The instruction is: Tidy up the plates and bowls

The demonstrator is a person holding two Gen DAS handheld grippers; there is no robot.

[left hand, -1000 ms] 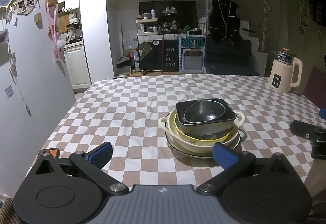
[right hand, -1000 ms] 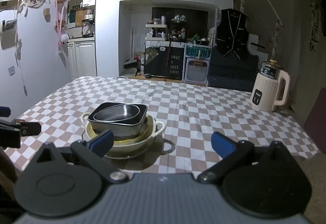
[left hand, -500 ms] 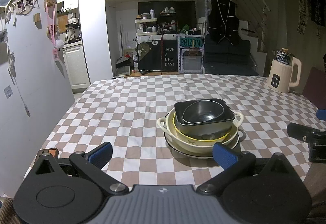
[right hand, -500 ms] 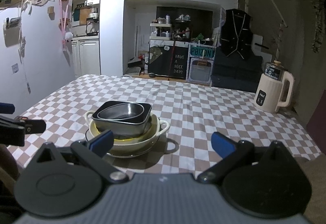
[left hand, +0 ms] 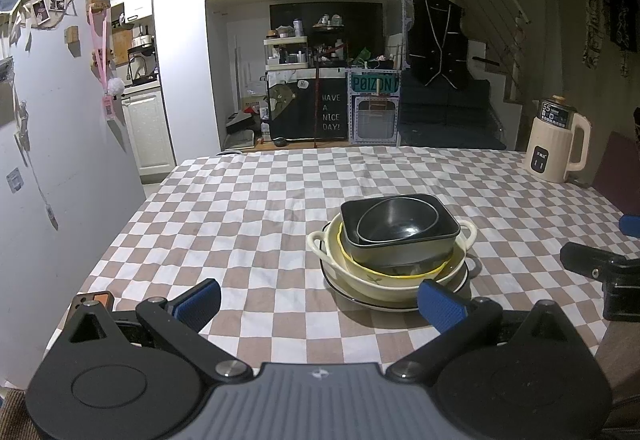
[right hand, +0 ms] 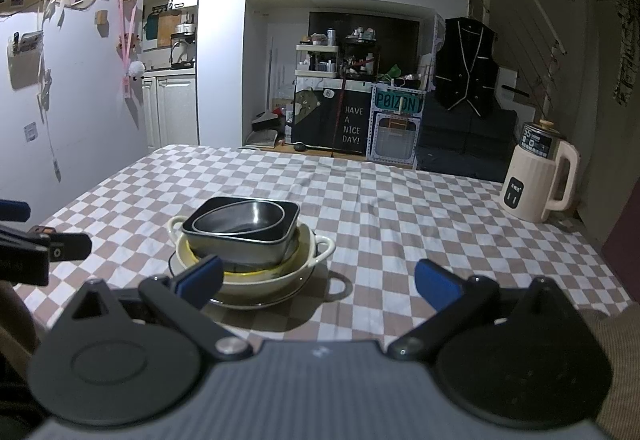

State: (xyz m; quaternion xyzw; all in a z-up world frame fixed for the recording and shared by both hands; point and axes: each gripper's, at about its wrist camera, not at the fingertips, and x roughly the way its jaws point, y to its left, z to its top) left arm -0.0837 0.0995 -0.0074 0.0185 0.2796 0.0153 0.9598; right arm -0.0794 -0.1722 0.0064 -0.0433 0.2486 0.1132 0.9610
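A stack of dishes sits near the middle of the tabletop [left hand: 248, 216], which is covered in a brown-and-white checked cloth. At the bottom lies a flat plate [left hand: 362, 300] with a dark rim. On it rests a cream bowl [left hand: 384, 286] with two small loop handles, and a yellow-edged bowl [left hand: 404, 274] is nested inside that. A dark square dish [left hand: 404, 246] sits on top of those, and a dark round bowl [left hand: 396, 224] lies inside the square dish, tilted a little toward one side.

The left tongs [left hand: 320, 302] hang low over the near edge of the tabletop with their blue-tipped fingers spread wide and nothing between them; the stack is just ahead, closer to the right-hand finger. The right tongs [right hand: 318, 278] are likewise spread wide and empty, with the stack just beyond the left-hand finger. Neither pair touches any dish. Each pair shows at the edge of the other's view, on either side of the stack.

A cream electric kettle [left hand: 558, 144] stands at the far right corner of the tabletop, well apart from the dishes. Beyond the tabletop are white kitchen cupboards [right hand: 172, 112], a dark board [left hand: 332, 116] lettered "HAVE A NICE DAY!", a black vest [left hand: 438, 44] hanging by the stairs, and photos pinned to the wall [left hand: 64, 144] on the left.
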